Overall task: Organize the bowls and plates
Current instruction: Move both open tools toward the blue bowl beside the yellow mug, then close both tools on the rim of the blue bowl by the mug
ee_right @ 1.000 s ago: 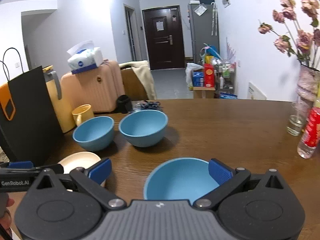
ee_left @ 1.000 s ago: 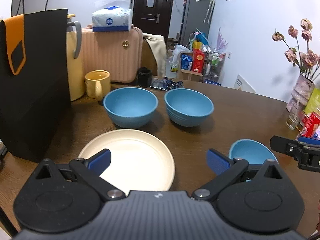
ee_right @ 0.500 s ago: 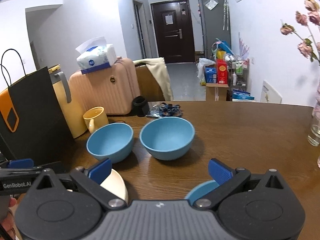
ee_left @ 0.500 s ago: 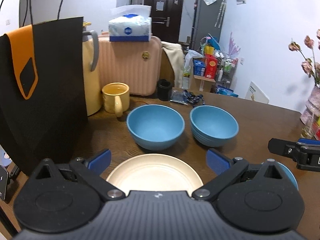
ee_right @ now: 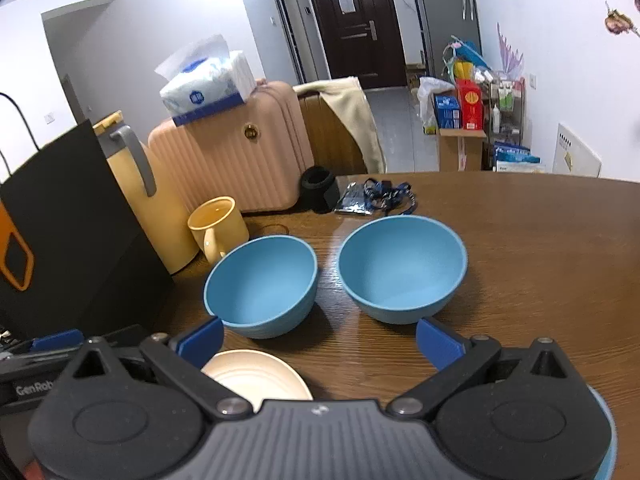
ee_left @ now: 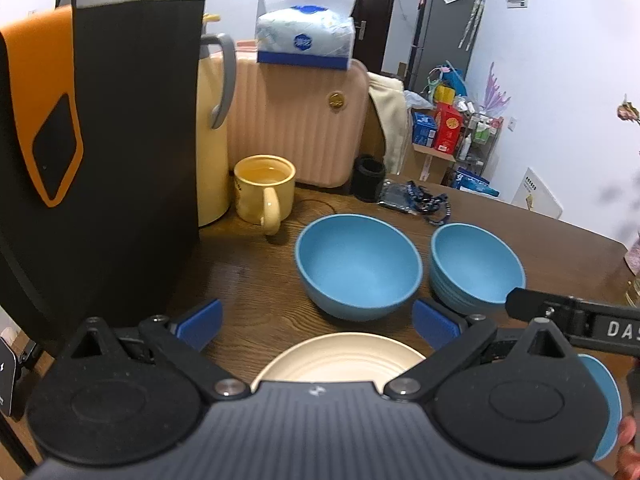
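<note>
Rightward, bare table (bowls leftward)

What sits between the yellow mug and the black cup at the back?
Only bare table and a thin dark ring lying flat; both views show it, mug to cup.

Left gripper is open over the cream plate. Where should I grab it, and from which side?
Take the cream plate by its raised near rim, one finger above and one below, coming in low from the near edge. It lies flat and shallow, so only the lip gives purchase. The left gripper already straddles it.
</note>
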